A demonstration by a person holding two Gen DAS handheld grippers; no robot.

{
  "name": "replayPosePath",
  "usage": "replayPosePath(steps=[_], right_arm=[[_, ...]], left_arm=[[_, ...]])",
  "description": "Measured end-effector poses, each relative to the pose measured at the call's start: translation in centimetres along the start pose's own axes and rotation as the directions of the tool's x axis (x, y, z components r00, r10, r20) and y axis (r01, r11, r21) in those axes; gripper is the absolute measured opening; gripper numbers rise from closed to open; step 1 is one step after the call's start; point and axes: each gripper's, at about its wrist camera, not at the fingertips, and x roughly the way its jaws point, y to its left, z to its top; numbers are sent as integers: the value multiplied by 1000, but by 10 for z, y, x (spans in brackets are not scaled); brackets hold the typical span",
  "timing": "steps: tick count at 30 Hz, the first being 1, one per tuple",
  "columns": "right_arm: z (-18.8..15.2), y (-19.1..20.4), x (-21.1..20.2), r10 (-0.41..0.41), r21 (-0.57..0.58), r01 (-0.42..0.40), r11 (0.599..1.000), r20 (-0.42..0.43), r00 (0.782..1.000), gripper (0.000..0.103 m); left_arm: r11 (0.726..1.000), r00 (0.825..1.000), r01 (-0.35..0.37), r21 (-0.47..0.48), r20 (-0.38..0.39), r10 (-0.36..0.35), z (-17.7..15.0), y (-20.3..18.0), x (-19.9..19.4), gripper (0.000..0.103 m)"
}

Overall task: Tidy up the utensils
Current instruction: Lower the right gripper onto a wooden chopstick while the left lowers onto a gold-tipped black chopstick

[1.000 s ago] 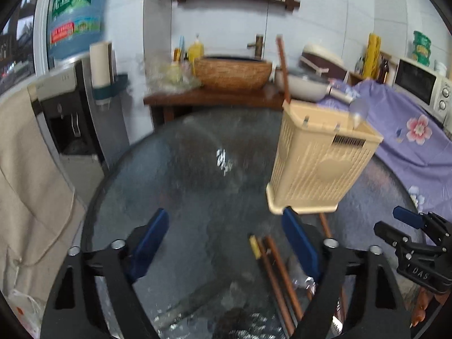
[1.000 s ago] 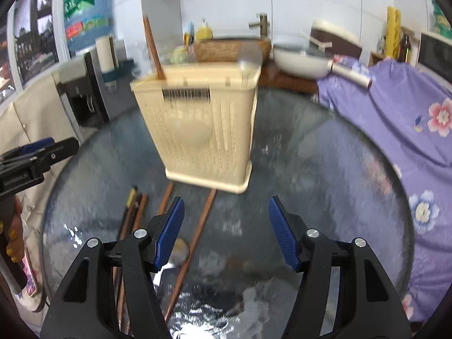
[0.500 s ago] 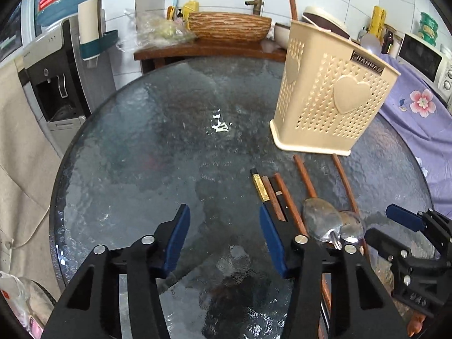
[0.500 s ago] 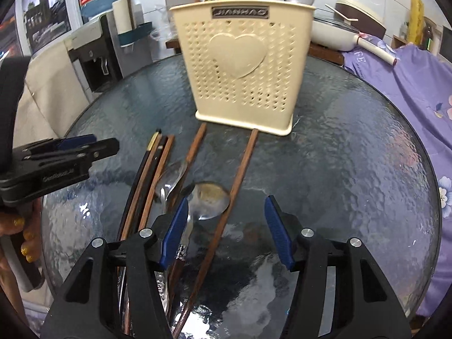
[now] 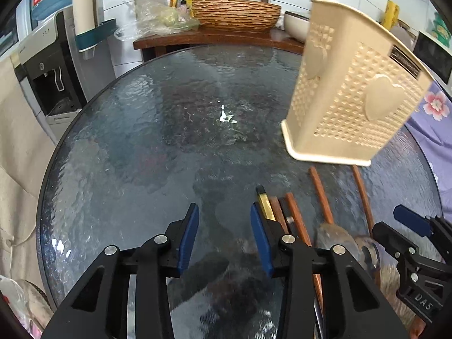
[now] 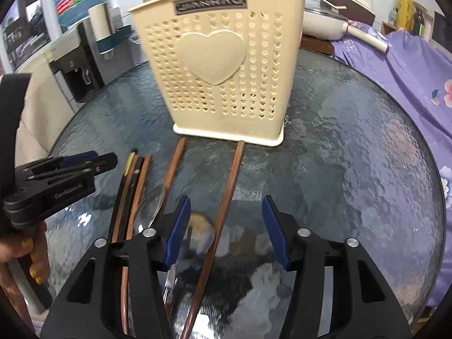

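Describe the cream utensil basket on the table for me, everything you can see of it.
The utensil basket is cream plastic, roughly rectangular and widening toward its rim. Its walls are perforated with small heart-shaped holes; a raised solid heart sits on each visible face, and a dark nameplate sits under the rim. It stands upright on a flared base on the glass table. A brown stick and a metal utensil poke out of its top. Neither gripper touches it; two brown chopsticks lie with their ends near its base.

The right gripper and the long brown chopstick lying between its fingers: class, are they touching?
Apart. The right wrist view shows the closing right gripper with the brown chopstick between its fingers, table glass visible on both sides.
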Motion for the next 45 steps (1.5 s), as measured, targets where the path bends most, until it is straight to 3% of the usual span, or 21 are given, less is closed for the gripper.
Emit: replayPosePath(steps=[14, 31, 35, 42, 45], right_arm=[[22, -5, 36, -62, 41, 63, 997, -35, 997, 46], [25, 7, 42, -115, 10, 116, 993, -26, 993, 46], [25, 8, 42, -120, 8, 121, 993, -35, 992, 46], [26, 1, 41, -122, 10, 122, 992, -42, 992, 39], [26, -2, 40, -120, 12, 120, 993, -45, 992, 36]], left_arm=[[999, 999, 13, -42, -35, -15, 22, 7, 19, 37], [992, 994, -100, 78, -33, 103, 21, -8, 24, 32], [987, 993, -111, 112, -38, 116, 18, -14, 21, 22], [989, 993, -101, 112, -47, 107, 14, -10, 17, 16], [995, 996, -68, 76, -56, 72, 15, -4, 16, 13]])
